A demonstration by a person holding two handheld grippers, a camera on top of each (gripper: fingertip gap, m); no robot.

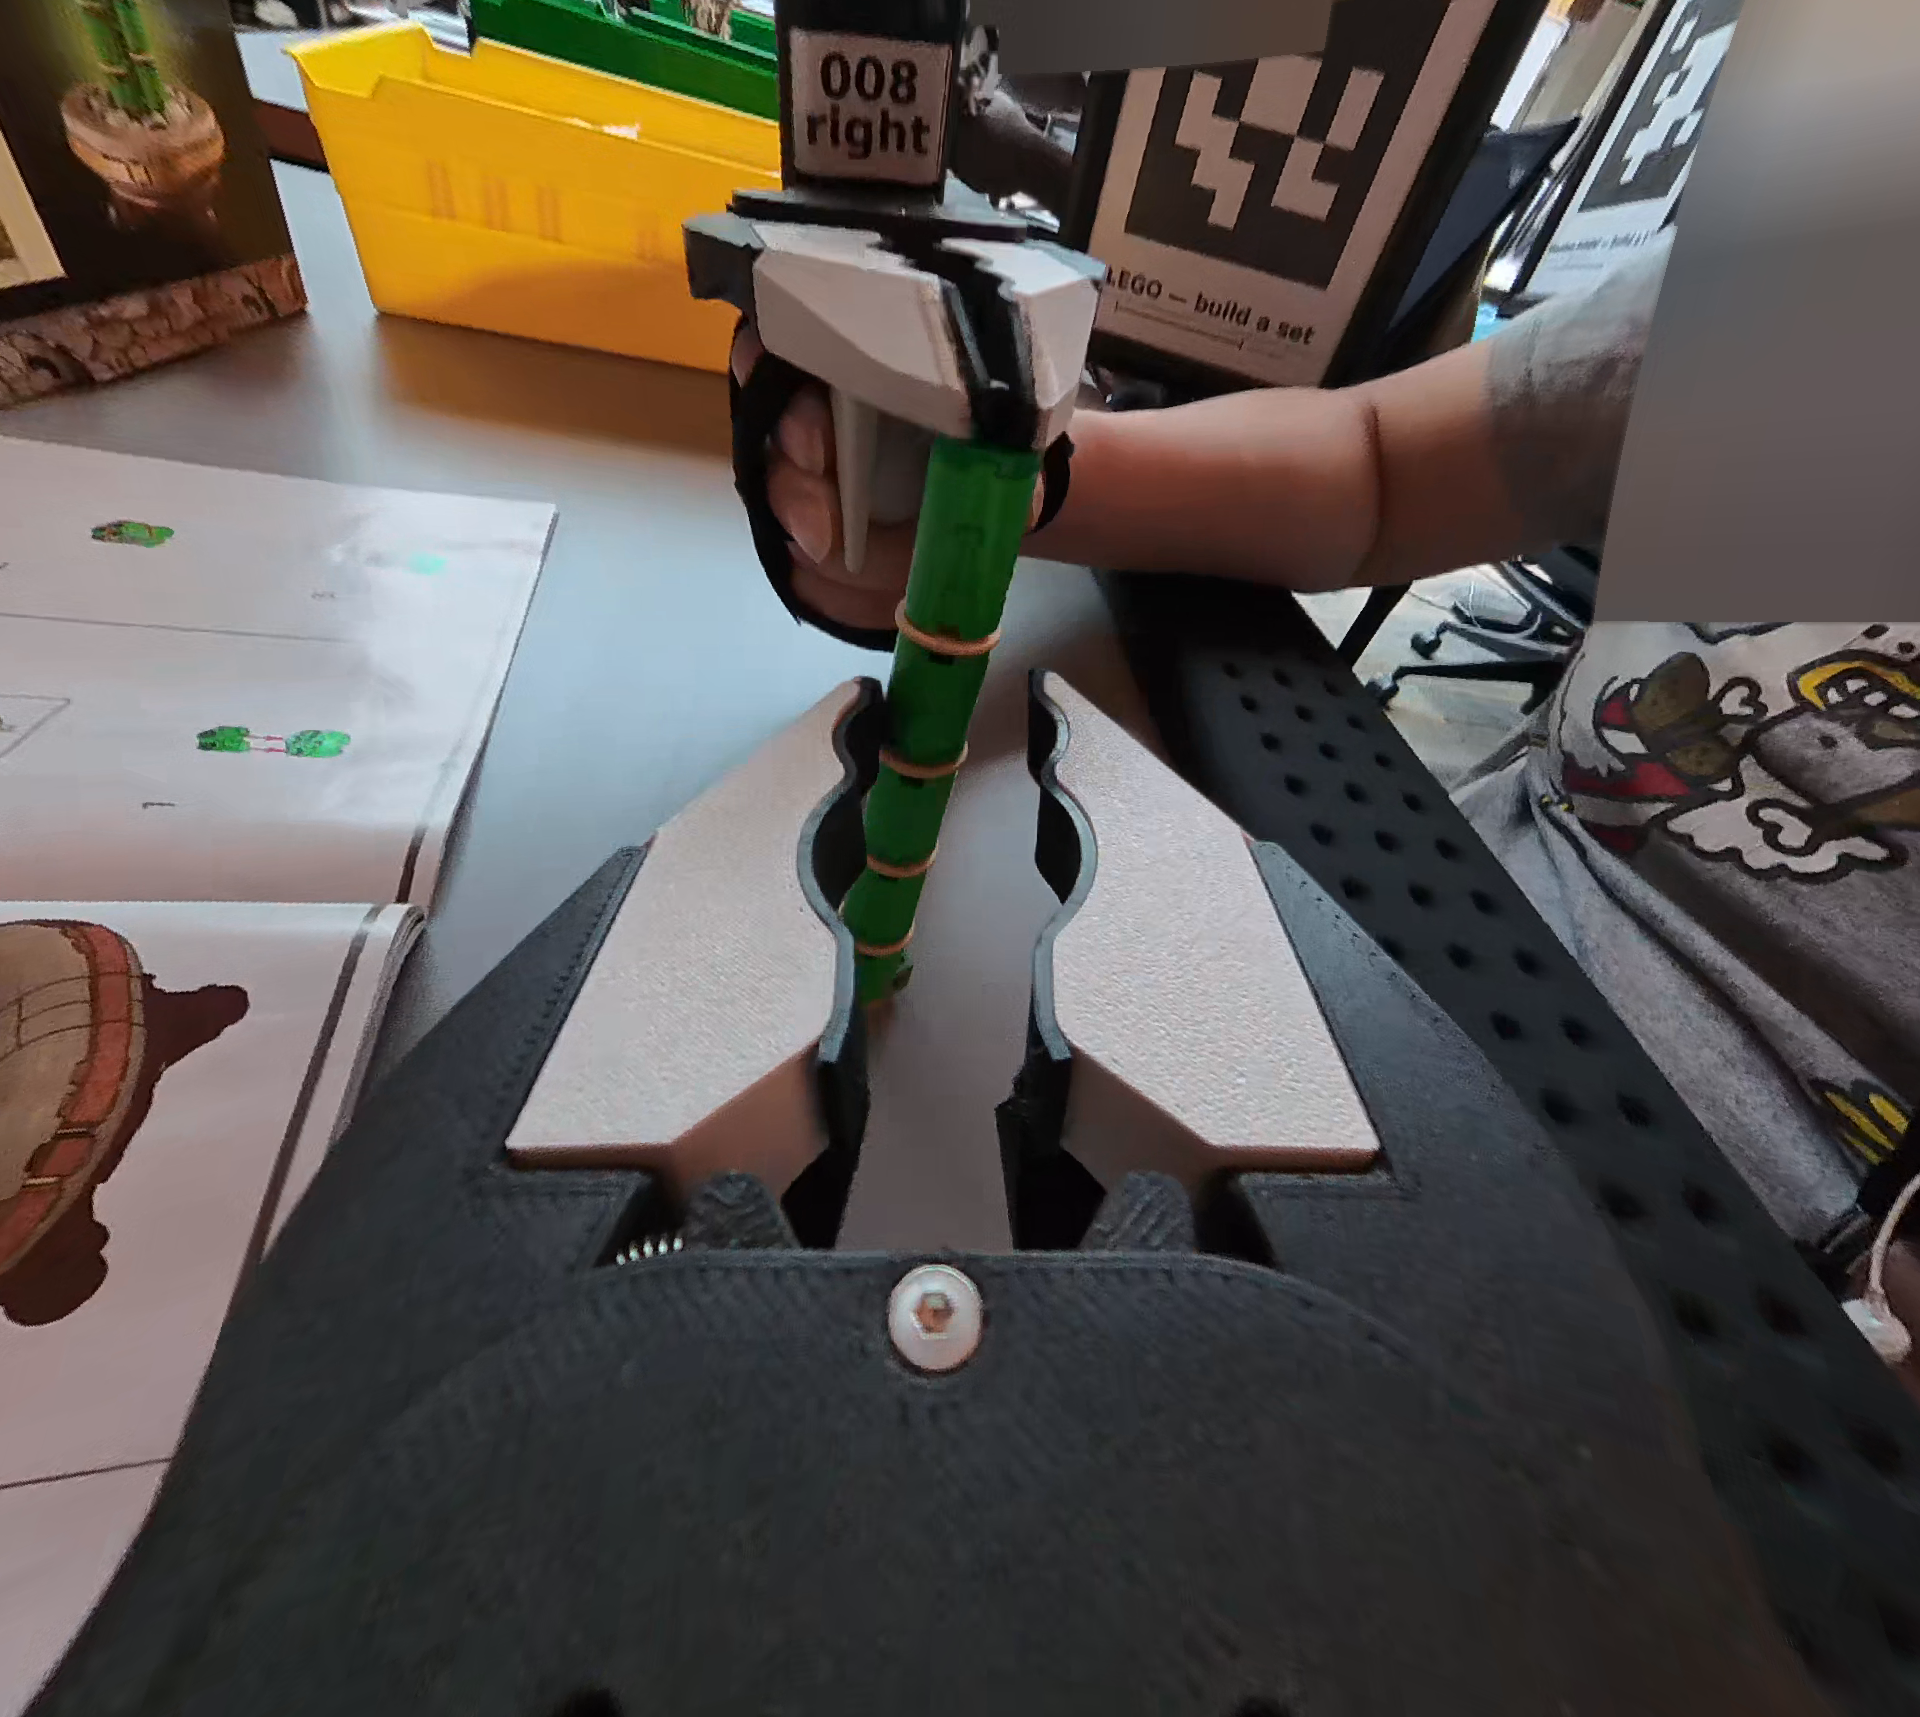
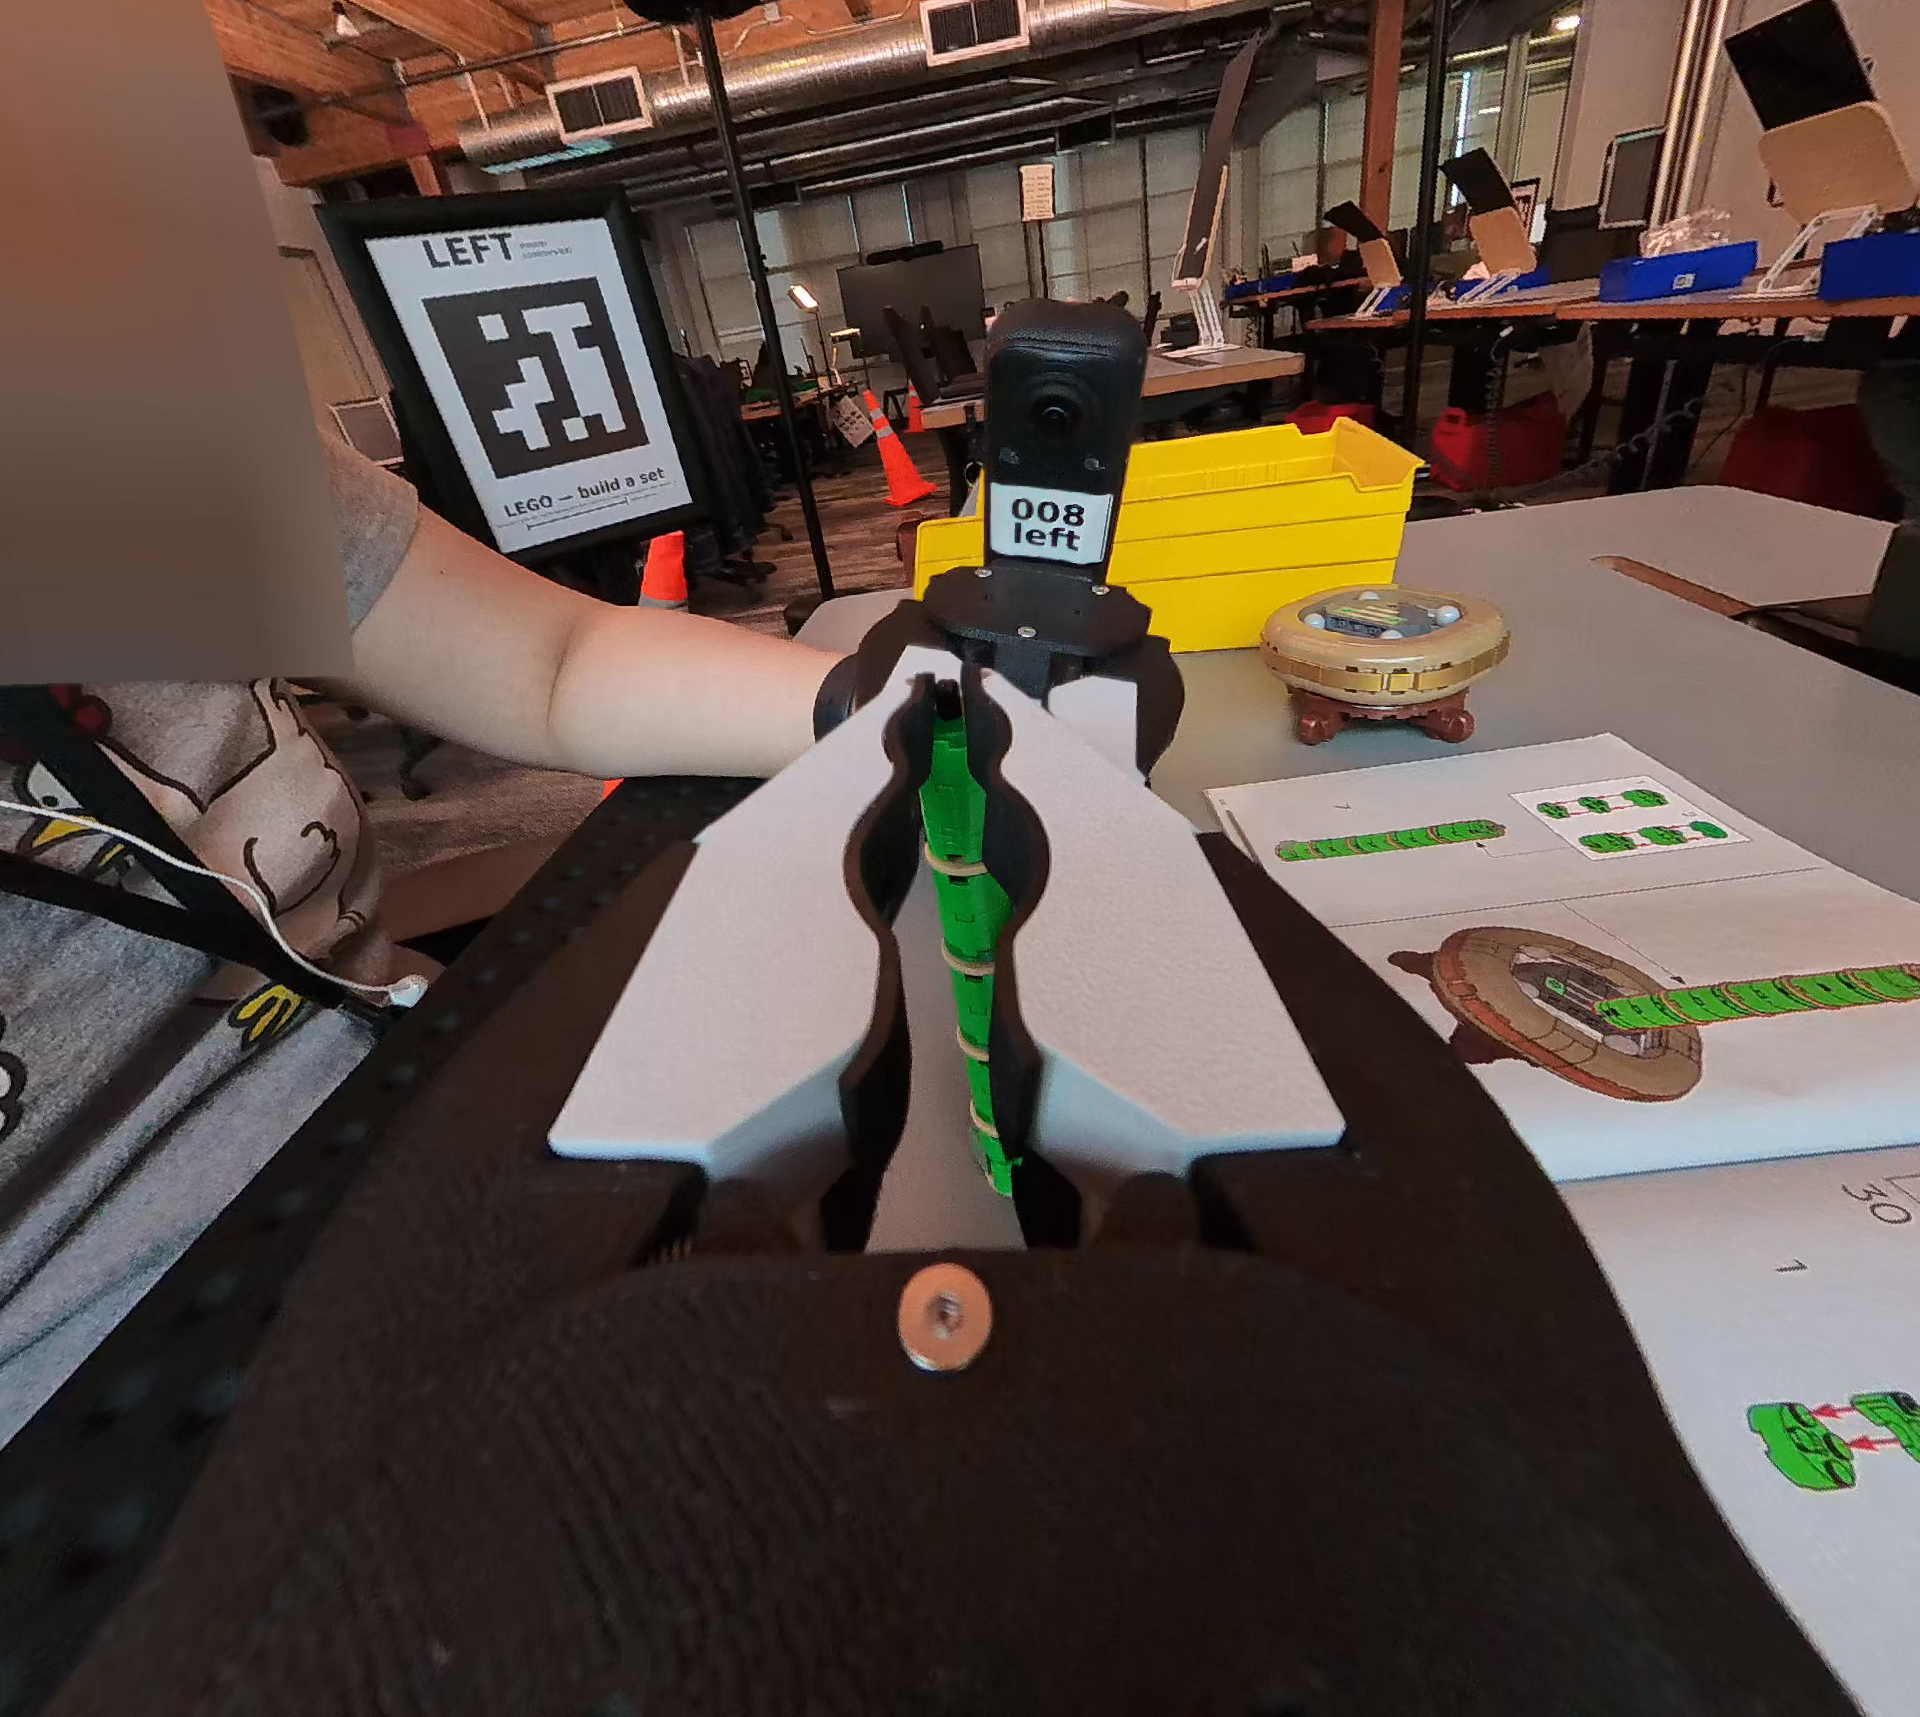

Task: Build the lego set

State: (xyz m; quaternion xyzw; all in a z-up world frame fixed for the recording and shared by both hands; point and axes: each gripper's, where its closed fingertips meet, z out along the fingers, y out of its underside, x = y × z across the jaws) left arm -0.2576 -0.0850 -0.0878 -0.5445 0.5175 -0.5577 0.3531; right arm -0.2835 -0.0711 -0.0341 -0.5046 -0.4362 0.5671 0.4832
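Note:
A green Lego stalk (image 1: 935, 732) with tan rings hangs tilted over the grey table. My right gripper (image 1: 987, 420) is shut on its upper end. In the right wrist view the right gripper (image 2: 940, 691) has its fingertips together, and the stalk (image 2: 961, 919) shows through the gap below them. My left gripper (image 1: 951, 691) is open. The stalk's lower part lies between its fingers and leans on the left finger (image 1: 831, 836). The left gripper's black body (image 2: 1039, 618) faces the right one. A round tan pot base (image 2: 1382, 639) on brown feet stands on the table, apart.
An open instruction booklet (image 1: 260, 628) lies left of the grippers, also in the right wrist view (image 2: 1558, 940). A yellow bin (image 1: 540, 213) and a green bin (image 1: 623, 46) stand behind. The set's box (image 1: 104, 57) stands far left. Marker signs (image 1: 1278, 140) stand at the back. A black perforated edge (image 1: 1403, 888) runs right. Tip to tip, the grippers are about 5 cm apart.

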